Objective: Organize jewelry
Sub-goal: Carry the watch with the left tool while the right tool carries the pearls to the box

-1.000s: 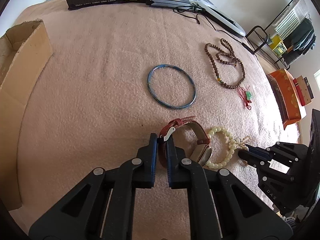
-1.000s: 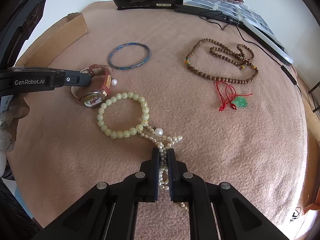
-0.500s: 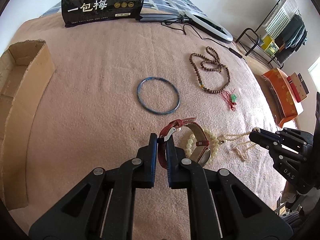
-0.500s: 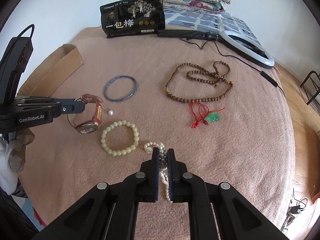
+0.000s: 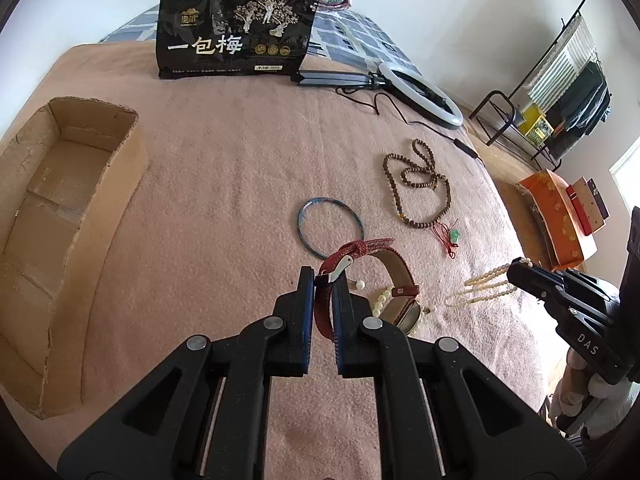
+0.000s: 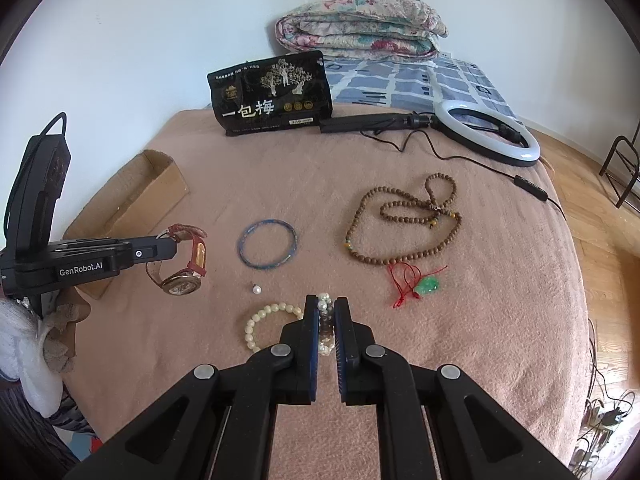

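The cardboard box point(image 5: 60, 216) on the blanket point(image 5: 224, 184) holds no visible items. The left gripper point(image 5: 320, 284) is clamped on the watch point(image 5: 384, 276) strap. The right gripper point(image 6: 326, 312) is clamped on the pearl necklace point(image 6: 325, 322).

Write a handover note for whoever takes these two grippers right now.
Left gripper: shut on the red strap of the watch, held clear of the blanket.
Right gripper: shut on the pearl necklace, its strands hanging in the air.
On the blanket: blue bangle, brown bead necklace, green pendant on red cord, pale bead bracelet, one loose pearl.
Cardboard box on the left looks empty.
Done: both pieces picked up, nothing stowed.
Left: probably put the watch and the pearls in the box, then the other five.
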`<state>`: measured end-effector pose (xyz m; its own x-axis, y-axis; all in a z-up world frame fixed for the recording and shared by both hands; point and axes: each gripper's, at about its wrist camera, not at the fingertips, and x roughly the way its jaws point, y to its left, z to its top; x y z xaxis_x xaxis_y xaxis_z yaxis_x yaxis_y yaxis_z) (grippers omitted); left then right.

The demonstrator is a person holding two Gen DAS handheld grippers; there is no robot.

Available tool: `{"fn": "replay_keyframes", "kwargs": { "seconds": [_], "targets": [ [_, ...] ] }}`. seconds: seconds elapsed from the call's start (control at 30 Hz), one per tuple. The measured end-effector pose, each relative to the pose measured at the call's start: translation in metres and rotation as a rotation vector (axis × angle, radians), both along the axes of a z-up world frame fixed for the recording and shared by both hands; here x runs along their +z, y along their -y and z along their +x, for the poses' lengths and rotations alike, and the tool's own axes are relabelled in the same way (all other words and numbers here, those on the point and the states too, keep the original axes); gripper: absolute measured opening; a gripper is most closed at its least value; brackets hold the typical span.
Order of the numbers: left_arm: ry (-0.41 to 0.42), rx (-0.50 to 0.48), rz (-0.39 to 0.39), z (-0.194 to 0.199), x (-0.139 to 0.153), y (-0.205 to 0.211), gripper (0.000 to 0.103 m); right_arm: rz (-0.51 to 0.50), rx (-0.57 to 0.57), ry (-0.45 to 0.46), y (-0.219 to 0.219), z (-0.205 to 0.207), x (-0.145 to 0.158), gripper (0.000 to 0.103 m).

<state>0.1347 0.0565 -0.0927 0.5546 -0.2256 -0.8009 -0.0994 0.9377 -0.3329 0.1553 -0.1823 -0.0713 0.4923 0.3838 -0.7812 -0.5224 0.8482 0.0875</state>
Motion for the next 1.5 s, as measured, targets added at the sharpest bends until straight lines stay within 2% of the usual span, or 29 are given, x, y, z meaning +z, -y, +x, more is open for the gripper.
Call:
{"fn": "replay_keyframes", "kwargs": {
  "seconds": [0.2,0.43,0.87,1.07,1.5],
  "targets": [
    [0.045,0.047,-0.007,-0.008,0.018,-0.023,0.006,0.054,0.026,0.028,-0.017,-0.002,0.019,0.005],
    [0.097,0.115,-0.006,-0.021,0.038,-0.056,0.006,0.071,0.078,0.066,-0.049,0.0,0.035,0.005],
    [0.125,0.246,0.006,-0.05,0.049,-0.12,0.006,0.113,0.182,0.097,-0.123,0.008,0.061,0.005],
    [0.105,0.318,-0.011,-0.062,0.042,-0.151,0.006,0.13,0.253,0.116,-0.169,0.009,0.07,0.005],
    [0.015,0.494,-0.053,-0.08,0.011,-0.207,0.006,0.138,0.365,0.104,-0.256,0.009,0.062,0.005]
  ]
}}
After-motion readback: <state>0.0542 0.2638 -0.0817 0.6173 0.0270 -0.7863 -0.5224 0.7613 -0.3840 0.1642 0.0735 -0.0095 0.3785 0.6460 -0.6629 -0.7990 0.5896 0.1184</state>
